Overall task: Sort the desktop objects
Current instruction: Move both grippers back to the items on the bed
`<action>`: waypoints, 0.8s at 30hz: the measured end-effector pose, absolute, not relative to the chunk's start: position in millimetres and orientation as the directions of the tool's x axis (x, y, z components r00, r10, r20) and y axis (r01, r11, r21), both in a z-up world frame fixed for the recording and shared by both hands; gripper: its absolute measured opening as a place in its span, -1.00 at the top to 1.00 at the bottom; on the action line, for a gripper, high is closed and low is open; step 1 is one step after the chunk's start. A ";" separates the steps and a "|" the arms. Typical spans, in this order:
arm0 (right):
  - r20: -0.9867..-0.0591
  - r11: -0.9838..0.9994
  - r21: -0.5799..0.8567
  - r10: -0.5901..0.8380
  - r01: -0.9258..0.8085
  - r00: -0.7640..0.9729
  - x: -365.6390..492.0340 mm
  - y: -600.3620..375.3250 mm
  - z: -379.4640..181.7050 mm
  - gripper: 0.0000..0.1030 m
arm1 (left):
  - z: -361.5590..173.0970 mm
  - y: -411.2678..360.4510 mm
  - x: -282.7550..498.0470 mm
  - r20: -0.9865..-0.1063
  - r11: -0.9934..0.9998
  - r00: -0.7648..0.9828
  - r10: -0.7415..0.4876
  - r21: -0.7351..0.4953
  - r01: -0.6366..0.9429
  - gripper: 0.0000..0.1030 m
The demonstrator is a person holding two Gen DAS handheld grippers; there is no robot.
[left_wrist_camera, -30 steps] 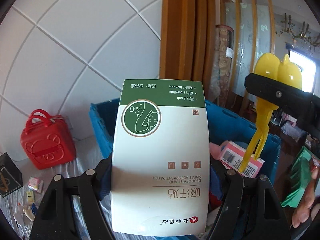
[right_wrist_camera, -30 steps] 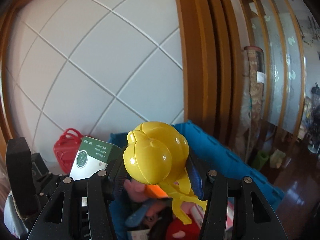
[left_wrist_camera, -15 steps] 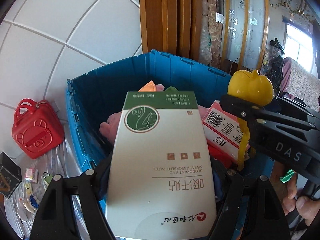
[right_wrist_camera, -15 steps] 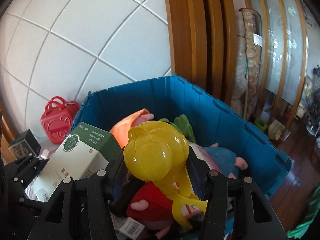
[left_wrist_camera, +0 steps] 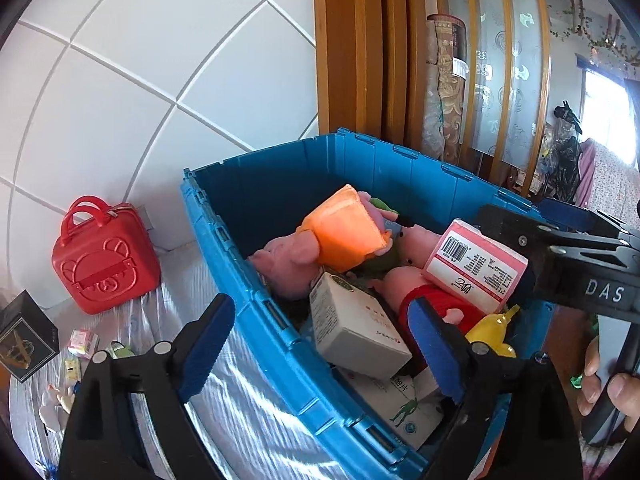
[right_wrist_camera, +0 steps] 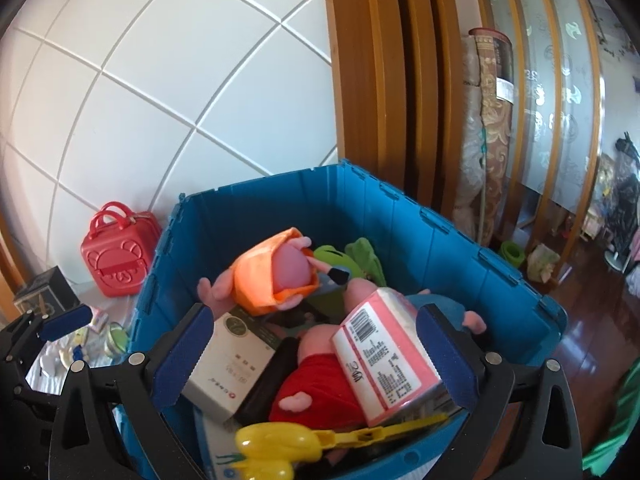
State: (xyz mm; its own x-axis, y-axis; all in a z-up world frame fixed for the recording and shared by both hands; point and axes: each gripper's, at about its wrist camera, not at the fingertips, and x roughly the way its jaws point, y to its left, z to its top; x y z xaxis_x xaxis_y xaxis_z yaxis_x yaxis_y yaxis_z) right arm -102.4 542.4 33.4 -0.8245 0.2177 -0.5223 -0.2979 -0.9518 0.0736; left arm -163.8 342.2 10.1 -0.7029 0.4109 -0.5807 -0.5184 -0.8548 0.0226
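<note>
A blue plastic crate [left_wrist_camera: 256, 308] [right_wrist_camera: 448, 240] holds plush pigs, boxes and toys. The white and green box [left_wrist_camera: 352, 328] [right_wrist_camera: 232, 364] lies inside it beside a pink barcode box [left_wrist_camera: 476, 266] [right_wrist_camera: 384, 356]. The yellow plastic toy [right_wrist_camera: 280, 446] [left_wrist_camera: 494, 334] lies at the crate's near edge. My left gripper [left_wrist_camera: 320, 344] is open and empty, over the crate's left rim. My right gripper [right_wrist_camera: 312, 356] is open and empty above the crate's contents; it also shows in the left wrist view [left_wrist_camera: 560, 256].
A red toy suitcase [left_wrist_camera: 104, 256] [right_wrist_camera: 116, 256] stands against the tiled wall left of the crate. A black box [left_wrist_camera: 24, 336] and several small trinkets [left_wrist_camera: 80, 344] lie on the covered tabletop. Wooden door frames [left_wrist_camera: 360, 48] stand behind.
Both grippers tilted down over the crate and opened. The white and green box left my left gripper and the yellow toy left my right gripper; both now lie in the crate.
</note>
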 end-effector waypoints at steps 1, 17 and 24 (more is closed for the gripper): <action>-0.517 -0.954 0.074 0.212 -0.290 -0.829 -101.0 536.7 35.0 -0.99 | 10.6 335.2 -162.5 -0.576 -0.858 -0.709 0.408 0.023 -0.512 -0.73; -0.527 -1.000 0.025 -0.008 -0.006 -0.850 -141.8 371.6 36.4 -1.00 | -14.5 159.2 -171.6 -0.613 -0.967 -0.765 0.196 0.006 -0.253 -0.73; -0.613 -0.989 0.030 -0.131 0.143 -0.779 -183.6 284.4 4.6 -1.00 | -46.0 60.0 -180.8 -0.658 -0.995 -0.750 0.069 0.008 -0.098 -0.73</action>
